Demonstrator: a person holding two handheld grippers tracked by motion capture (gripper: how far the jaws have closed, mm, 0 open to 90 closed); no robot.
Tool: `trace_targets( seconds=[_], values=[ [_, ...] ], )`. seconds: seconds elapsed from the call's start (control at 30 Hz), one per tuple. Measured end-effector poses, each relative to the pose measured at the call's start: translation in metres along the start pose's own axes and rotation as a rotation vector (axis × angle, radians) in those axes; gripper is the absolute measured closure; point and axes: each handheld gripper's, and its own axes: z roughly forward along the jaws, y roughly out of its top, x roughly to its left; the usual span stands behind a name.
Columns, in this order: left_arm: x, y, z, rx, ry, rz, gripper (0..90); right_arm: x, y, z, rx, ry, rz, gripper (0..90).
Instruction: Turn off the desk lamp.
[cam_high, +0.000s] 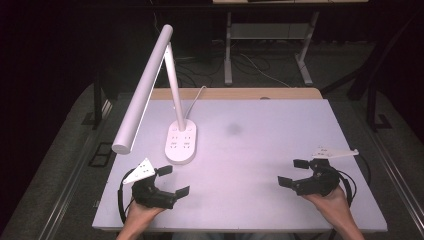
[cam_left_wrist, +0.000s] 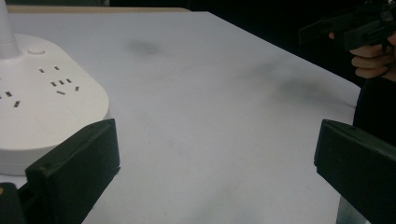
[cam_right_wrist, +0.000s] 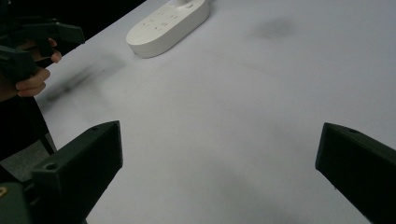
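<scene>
A white plastic desk lamp (cam_high: 165, 95) with an oval socket-strip base is shown standing on the pale, matt white table (cam_high: 260, 150). The base (cam_high: 181, 142) lies left of the table's middle, its long axis running from 12 to 6 o'clock; the same base is seen at the left edge of the left gripper view (cam_left_wrist: 42, 107) and toward 11 o'clock in the right gripper view (cam_right_wrist: 168, 23). From the far end of the base a slim stem (cam_high: 175, 85) rises, and the long tubular lamp head (cam_high: 142, 90) slopes down from its top toward 7 o'clock, its free end hanging above the table's left edge.

The left gripper (cam_high: 172, 180) is held at the near left of the table, its fingers (cam_left_wrist: 74, 172) spread wide apart with nothing between them. The near end of the base lies just beyond it, at about 12 o'clock from the fingertips and not touched. The right gripper (cam_high: 292, 172) is held at the near right of the table, likewise with fingers (cam_right_wrist: 79, 172) spread and empty, well apart from the lamp, which lies toward 10 o'clock from it.

The left gripper is judged much the nearer to the lamp. A short forward reach would be needed, and the base's narrow width, rather than its long axis, would best be spanned by the fingers.
</scene>
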Motion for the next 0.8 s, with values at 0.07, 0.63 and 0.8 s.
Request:
trace_targets(
  seconds=[0.07,0.63,0.8],
  values=[
    [0.000,0.000,0.000,-0.002,-0.001,-0.002,0.0,0.001,0.005,0.001,-0.005,0.003,-0.001,0.6],
    [0.001,0.000,-0.001,-0.006,0.001,-0.005,0.0,0.008,0.044,0.019,0.018,0.040,-0.040,0.6],
    [0.001,0.000,-0.001,-0.006,-0.001,-0.006,0.0,0.009,0.052,0.025,0.033,0.040,-0.052,0.6]
  ],
)
